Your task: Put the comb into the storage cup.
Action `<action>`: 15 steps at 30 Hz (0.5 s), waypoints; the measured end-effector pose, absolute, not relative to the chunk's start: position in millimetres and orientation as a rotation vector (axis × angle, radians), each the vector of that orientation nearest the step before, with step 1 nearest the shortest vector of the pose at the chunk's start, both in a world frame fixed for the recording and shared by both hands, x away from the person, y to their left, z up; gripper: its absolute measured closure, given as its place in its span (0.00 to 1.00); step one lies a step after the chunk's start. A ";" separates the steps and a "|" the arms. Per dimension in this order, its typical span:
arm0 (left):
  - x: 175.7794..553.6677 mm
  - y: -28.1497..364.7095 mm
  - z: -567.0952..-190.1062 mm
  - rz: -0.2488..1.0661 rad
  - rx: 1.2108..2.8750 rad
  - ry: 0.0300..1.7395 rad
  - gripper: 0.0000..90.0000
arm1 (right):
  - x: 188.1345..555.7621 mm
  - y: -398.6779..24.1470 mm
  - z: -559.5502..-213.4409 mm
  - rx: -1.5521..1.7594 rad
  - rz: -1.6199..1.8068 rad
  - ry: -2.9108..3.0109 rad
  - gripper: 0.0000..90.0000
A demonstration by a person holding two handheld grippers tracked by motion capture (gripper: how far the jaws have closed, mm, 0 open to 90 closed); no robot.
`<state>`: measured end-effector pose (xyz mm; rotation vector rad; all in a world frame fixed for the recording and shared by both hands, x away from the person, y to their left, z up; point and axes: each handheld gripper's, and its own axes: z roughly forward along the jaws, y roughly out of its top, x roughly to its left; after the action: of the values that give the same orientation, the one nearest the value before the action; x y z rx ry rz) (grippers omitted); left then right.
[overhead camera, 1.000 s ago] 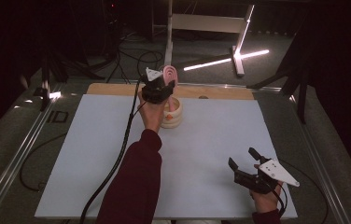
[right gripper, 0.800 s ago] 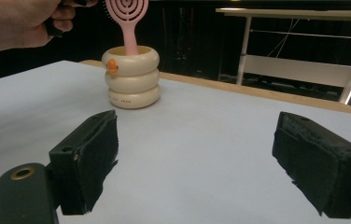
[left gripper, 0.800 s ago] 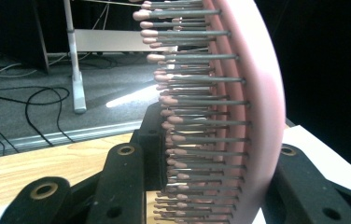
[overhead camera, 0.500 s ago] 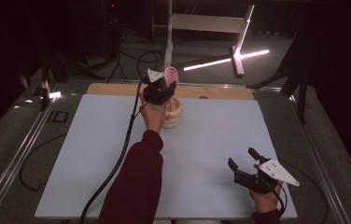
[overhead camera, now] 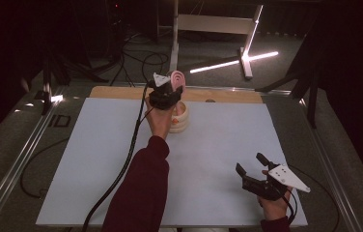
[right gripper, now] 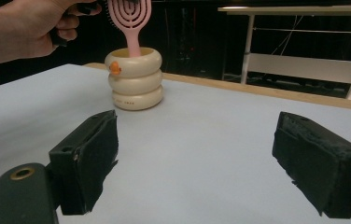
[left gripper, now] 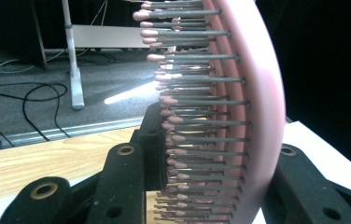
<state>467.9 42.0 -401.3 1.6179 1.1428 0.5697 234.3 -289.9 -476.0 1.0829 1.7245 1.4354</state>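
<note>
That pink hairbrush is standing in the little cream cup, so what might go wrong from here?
The left gripper is clamped on the pink hairbrush, whose handle stands inside the cream ringed holder. Moving the brush sideways might tip that holder, since nothing steadies it: the right gripper waits open, far off. The jaws also press on the bristles, so the brush might twist or slip in the grip.

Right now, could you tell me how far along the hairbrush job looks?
Done: the left claw is shut on the pink hairbrush, whose handle stands in the cream ringed holder. In hand: the brush, held over the holder. Left: probably a release, or lifting it clear. The right claw waits open above the white table.
</note>
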 end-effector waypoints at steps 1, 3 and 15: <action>467.7 41.9 -401.4 0.570 1.618 1.143 0.71 | 234.4 -289.9 -476.0 1.084 1.436 1.725 0.16; 467.5 41.6 -401.6 0.568 1.619 1.142 0.71 | 234.3 -289.5 -476.0 1.082 1.437 1.728 0.16; 466.4 42.3 -402.7 0.569 1.613 1.149 0.71 | 234.2 -288.7 -475.9 1.083 1.441 1.730 0.16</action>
<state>466.4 42.3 -402.7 1.6135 1.1489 0.5690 234.2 -288.7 -475.9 1.0833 1.7298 1.4411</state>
